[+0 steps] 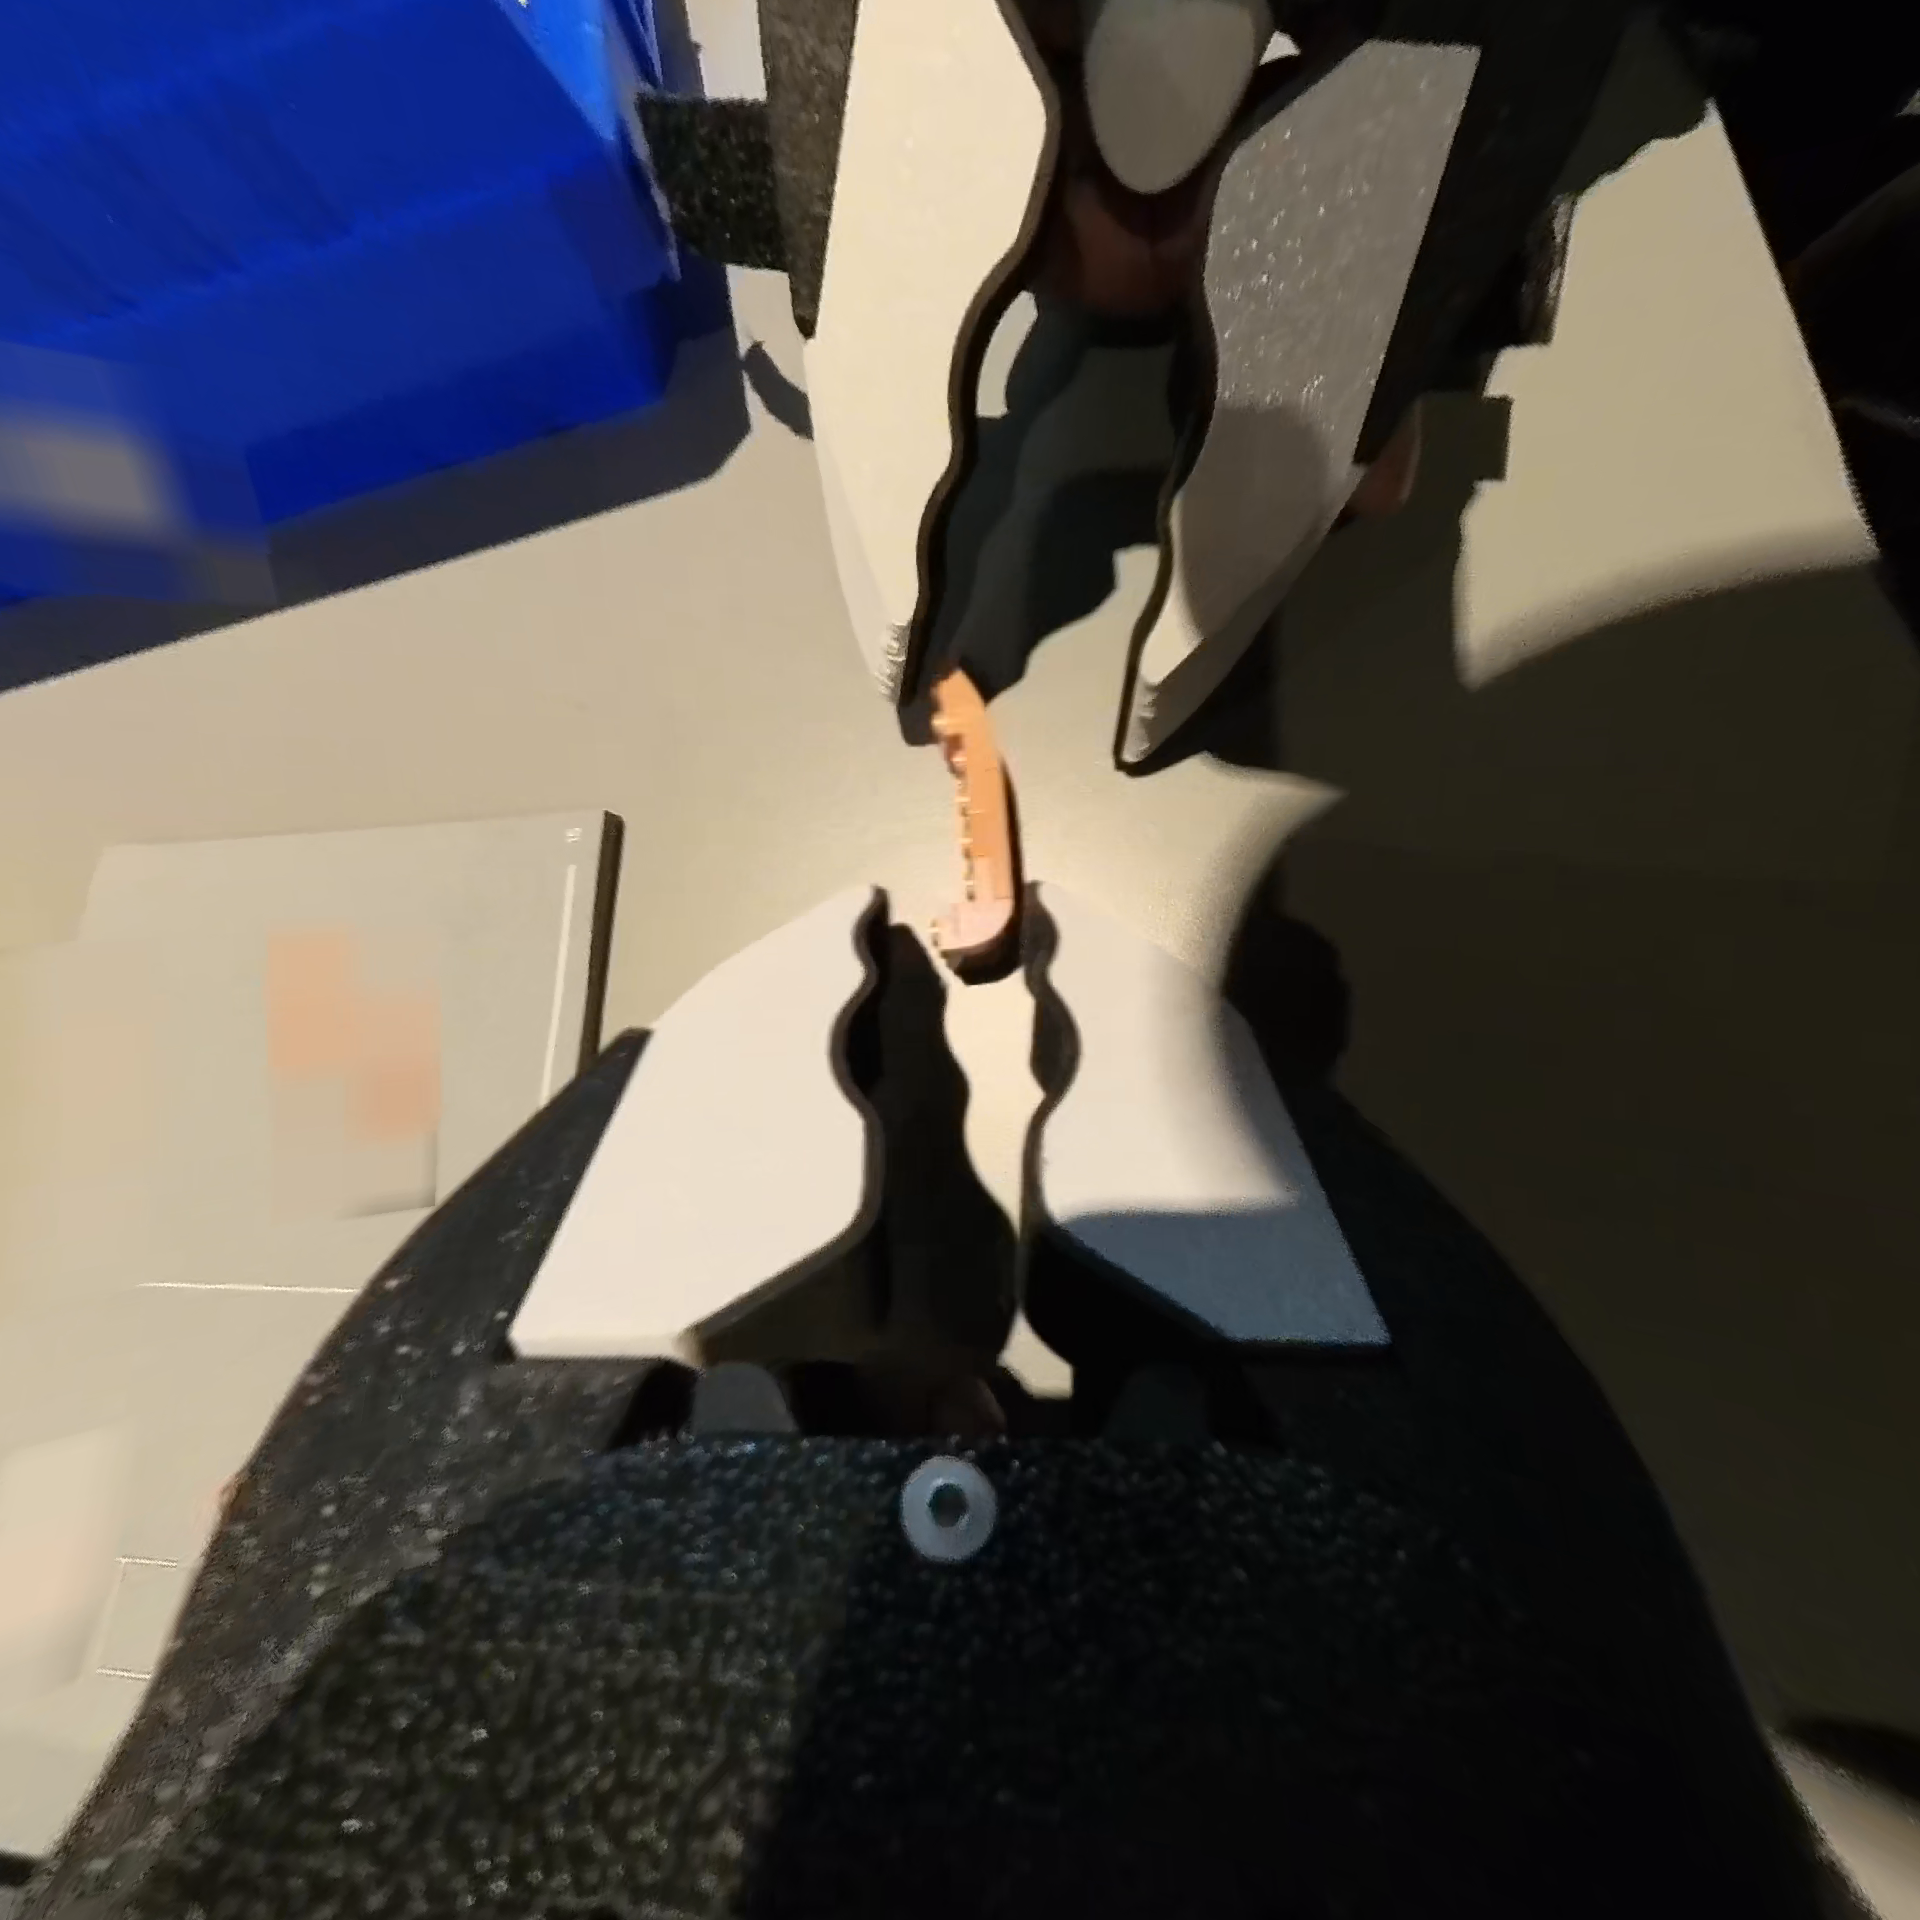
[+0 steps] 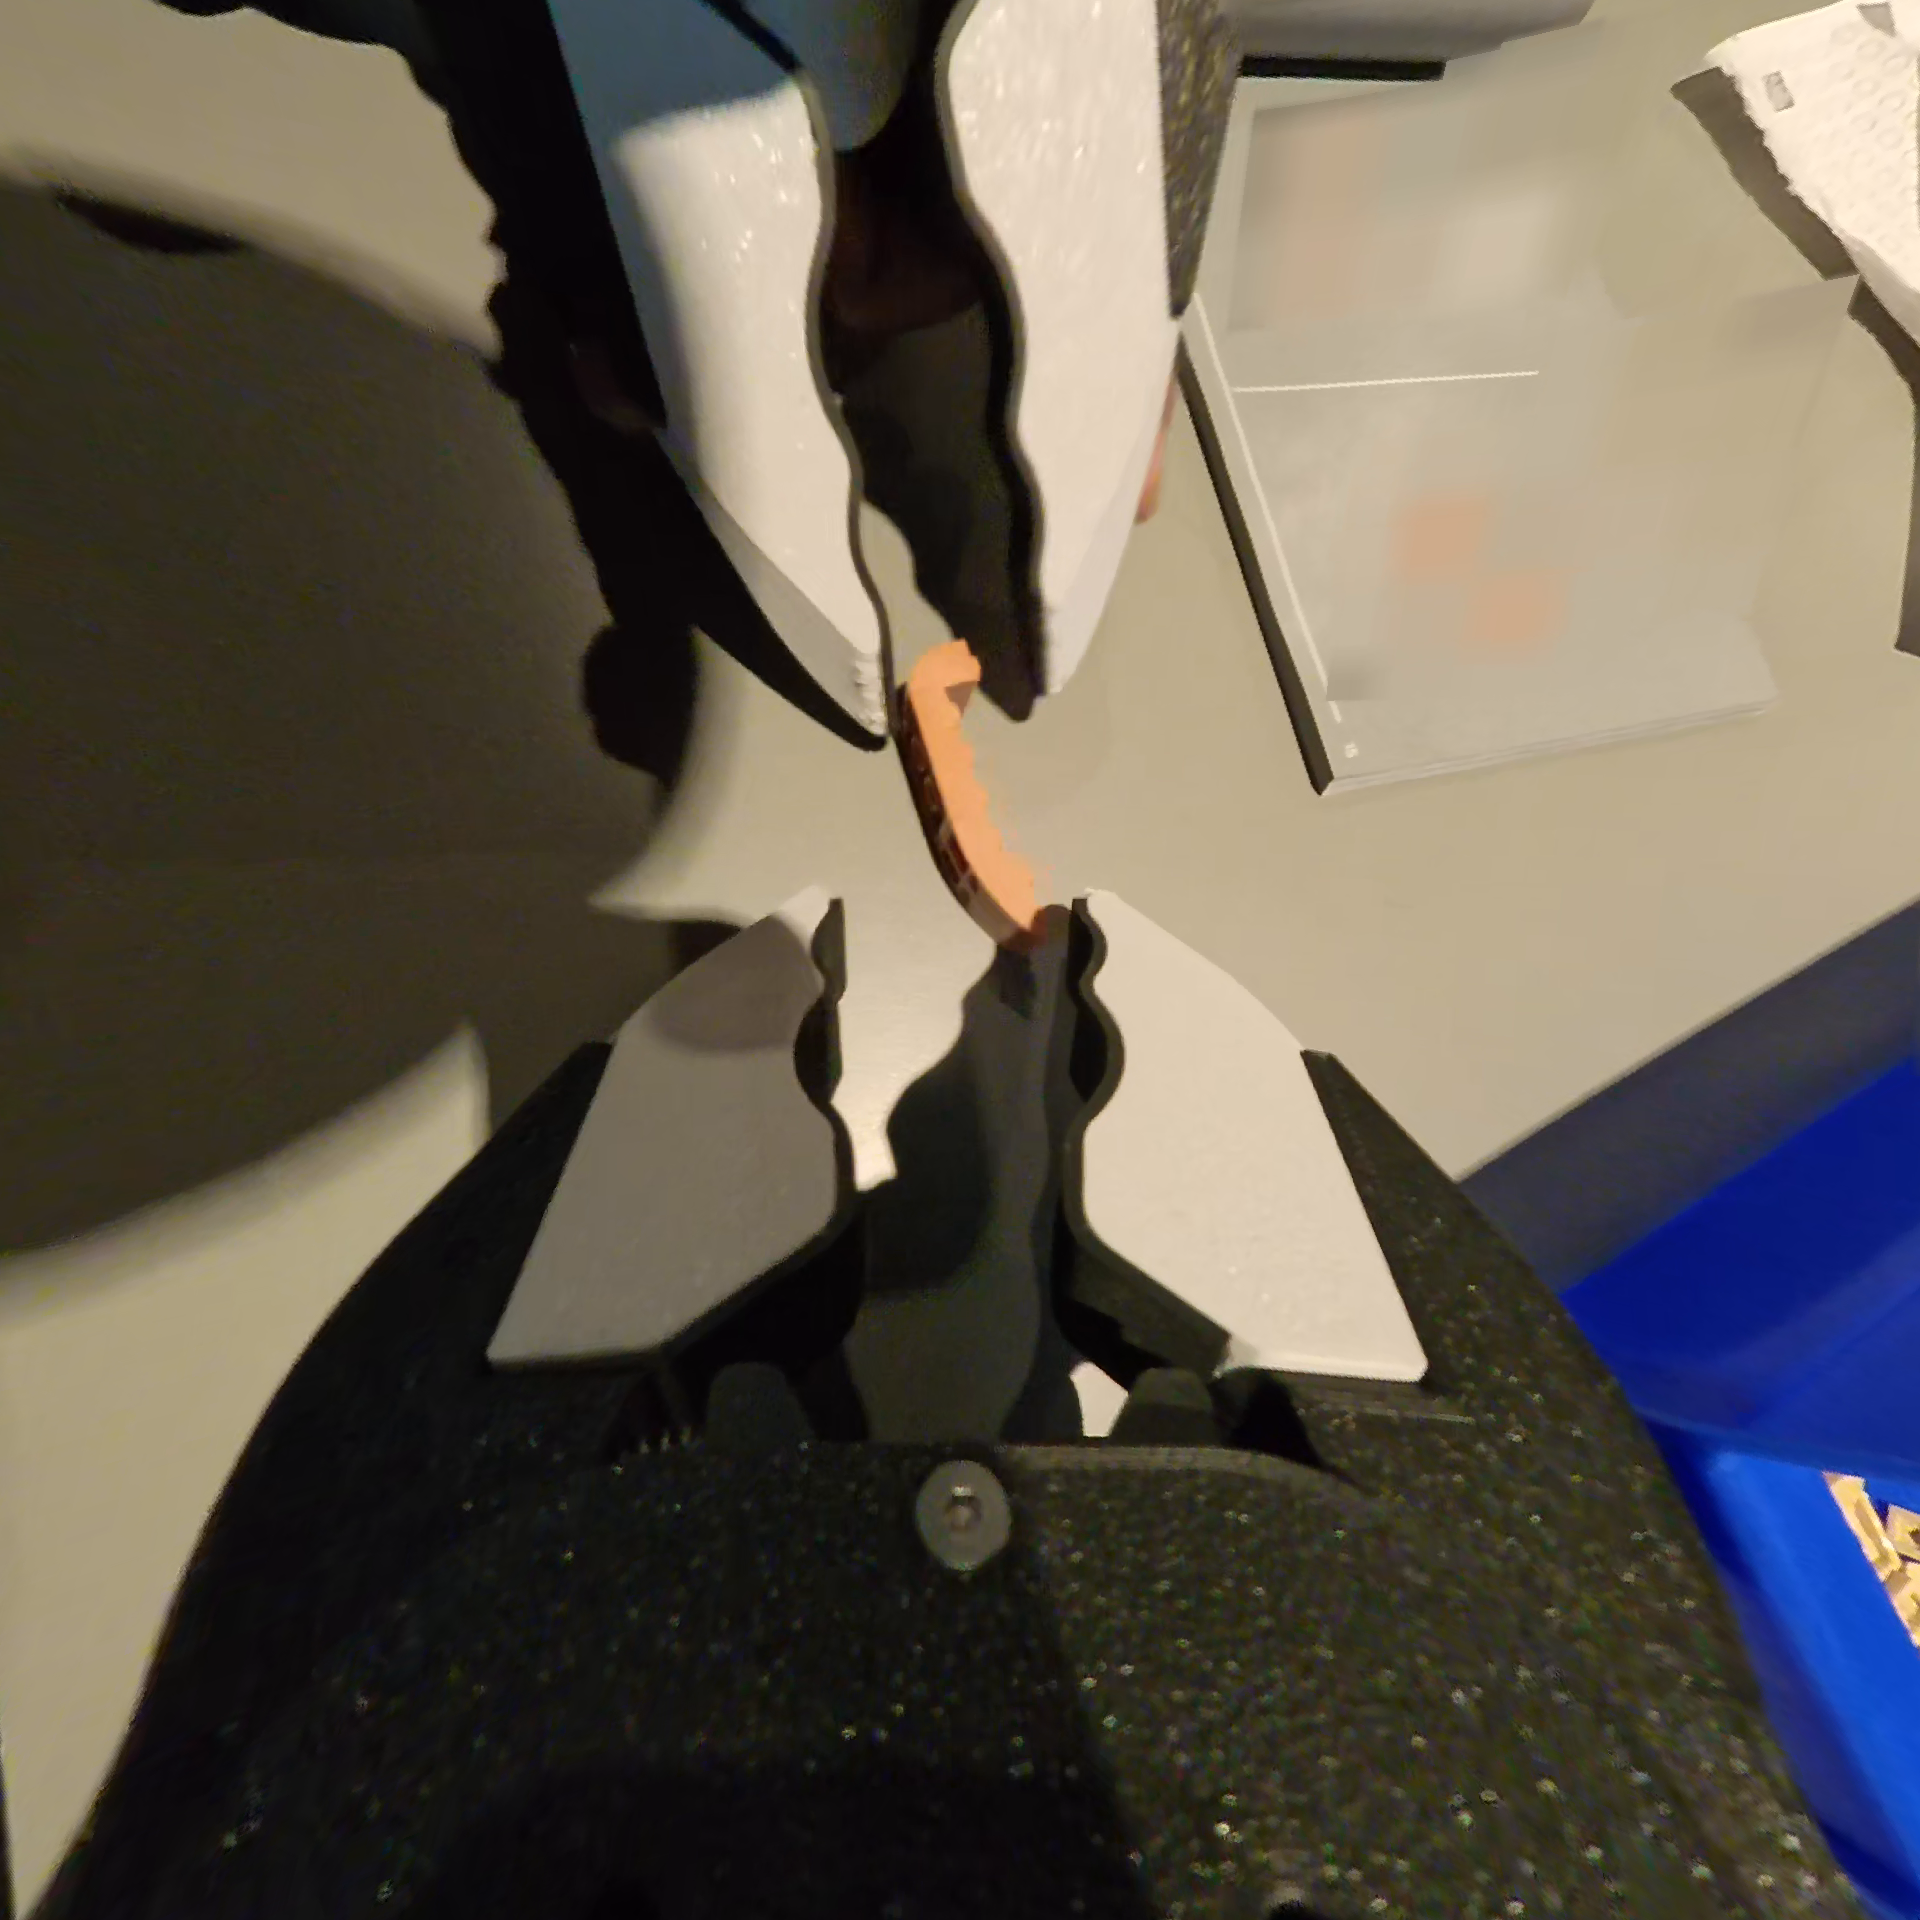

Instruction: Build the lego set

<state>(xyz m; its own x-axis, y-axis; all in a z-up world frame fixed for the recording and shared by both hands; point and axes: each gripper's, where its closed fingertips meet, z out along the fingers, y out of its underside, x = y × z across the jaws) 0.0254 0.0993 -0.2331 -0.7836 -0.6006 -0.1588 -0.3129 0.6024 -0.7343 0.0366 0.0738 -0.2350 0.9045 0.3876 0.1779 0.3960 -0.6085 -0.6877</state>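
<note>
A curved orange lego piece (image 1: 982, 831) with studs along one side hangs in the air between the two grippers, which face each other tip to tip. My left gripper (image 1: 961, 914) is shut on the piece's near end. In the right wrist view the left gripper (image 2: 945, 707) comes down from the top and pinches the far end of the piece (image 2: 961, 800). My right gripper (image 2: 956, 914) is open, and the piece's near end touches only its right finger (image 2: 1101, 997). In the left wrist view the right gripper (image 1: 1023, 727) has its jaws wide apart.
A blue bin (image 1: 312, 260) stands at the upper left. It also shows in the right wrist view (image 2: 1766, 1351) with tan pieces (image 2: 1881, 1548) inside. A building booklet (image 1: 343, 1039) (image 2: 1455, 468) lies on the grey table (image 1: 727, 727). Crumpled white paper (image 2: 1829, 156) lies at the far right. The grippers are tip to tip, or close to it.
</note>
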